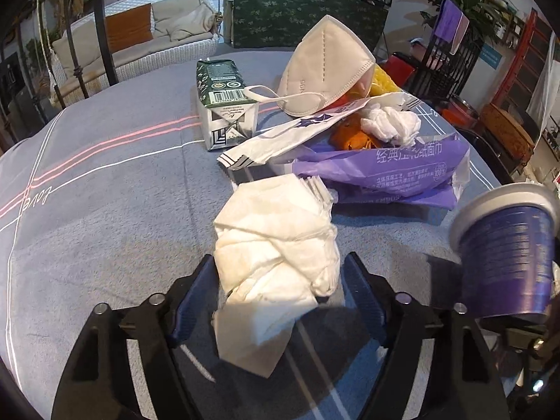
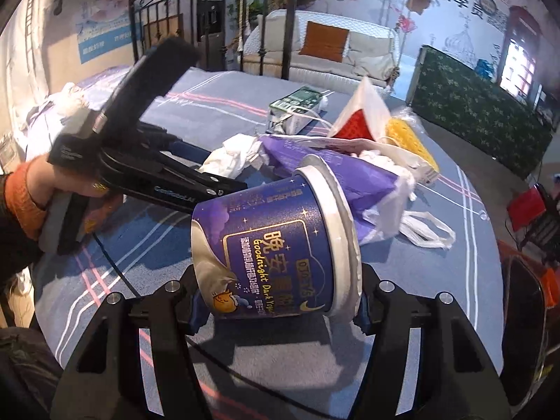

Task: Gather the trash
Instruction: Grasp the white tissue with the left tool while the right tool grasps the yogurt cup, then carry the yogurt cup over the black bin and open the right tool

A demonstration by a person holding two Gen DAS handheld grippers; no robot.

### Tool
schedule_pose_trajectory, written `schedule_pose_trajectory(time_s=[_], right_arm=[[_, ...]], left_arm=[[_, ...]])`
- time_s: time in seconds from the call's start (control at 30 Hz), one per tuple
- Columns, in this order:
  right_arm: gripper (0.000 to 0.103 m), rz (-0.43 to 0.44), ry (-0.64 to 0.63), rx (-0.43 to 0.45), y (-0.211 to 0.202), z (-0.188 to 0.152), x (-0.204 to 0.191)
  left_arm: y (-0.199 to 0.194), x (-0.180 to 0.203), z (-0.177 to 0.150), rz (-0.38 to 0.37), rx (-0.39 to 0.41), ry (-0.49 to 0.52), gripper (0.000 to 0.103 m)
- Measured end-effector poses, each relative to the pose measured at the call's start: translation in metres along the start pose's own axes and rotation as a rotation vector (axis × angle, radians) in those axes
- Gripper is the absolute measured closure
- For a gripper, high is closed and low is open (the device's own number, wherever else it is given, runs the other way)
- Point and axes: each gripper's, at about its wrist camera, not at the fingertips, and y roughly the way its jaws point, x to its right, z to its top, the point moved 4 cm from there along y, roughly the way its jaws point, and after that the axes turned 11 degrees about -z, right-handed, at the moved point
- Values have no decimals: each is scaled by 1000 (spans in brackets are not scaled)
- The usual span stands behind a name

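Collecting trash off a bed point(image 1: 105, 210) with a blue-grey striped sheet, and two pieces are being dealt with at once here. A crumpled white tissue wad point(image 1: 276, 245) is sitting right between the fingers of the left gripper point(image 1: 280, 301), its long axis running away from the camera, roughly in line with the fingers, so it's being straddled lengthwise. The left fingers are set fairly wide: the left pad looks to be touching the tissue's edge, while a small gap can be seen on the right side, so it isn't squeezed yet as far as can be judged. Over in the right gripper point(image 2: 276, 301), a purple yogurt cup point(image 2: 276, 245) is clamped sideways, base against one finger and white rim against the other, its long axis lying straight across the gap between the fingers, and it appears lifted off the sheet. The rest of the trash is heaped further up the bed: a purple tissue pack point(image 1: 385, 175), a white face mask point(image 1: 325, 66), a green carton point(image 1: 224, 98), a white wrapper point(image 1: 297, 133) and some orange peel point(image 1: 353, 136). For the tissue, the left hand is clearly the nearer one, and probably only a closing of the fingers is needed; soft paper like that will likely squash a lot before anything holds.
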Motion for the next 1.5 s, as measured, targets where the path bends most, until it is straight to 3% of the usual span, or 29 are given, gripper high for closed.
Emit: schedule_pose_trajectory(time_s=[0.3, 0.37, 0.5, 0.63, 0.8, 1.0, 1.2, 1.5], right_arm=[[41, -76, 158, 16, -20, -19, 26], [41, -92, 203, 19, -23, -25, 34], [41, -121, 269, 34, -29, -35, 50], [41, -170, 342, 25, -30, -46, 72], [41, -265, 457, 58, -45, -59, 114], [41, -427, 562, 57, -54, -84, 182], [41, -568, 685, -53, -35, -118, 273], [41, -560, 801, -226, 23, -168, 342]], left_arm=[[-4, 0, -5, 9, 38, -13, 78], [-11, 1, -6, 6, 63, -18, 81], [-27, 14, -10, 6, 127, -16, 81], [-40, 39, -10, -45, 184, -20, 81], [-45, 84, -5, -148, 240, 3, 81], [-30, 149, 10, -280, 232, 94, 81], [-5, 205, 26, -358, 207, 197, 81], [30, 252, 36, -438, 118, 261, 81]])
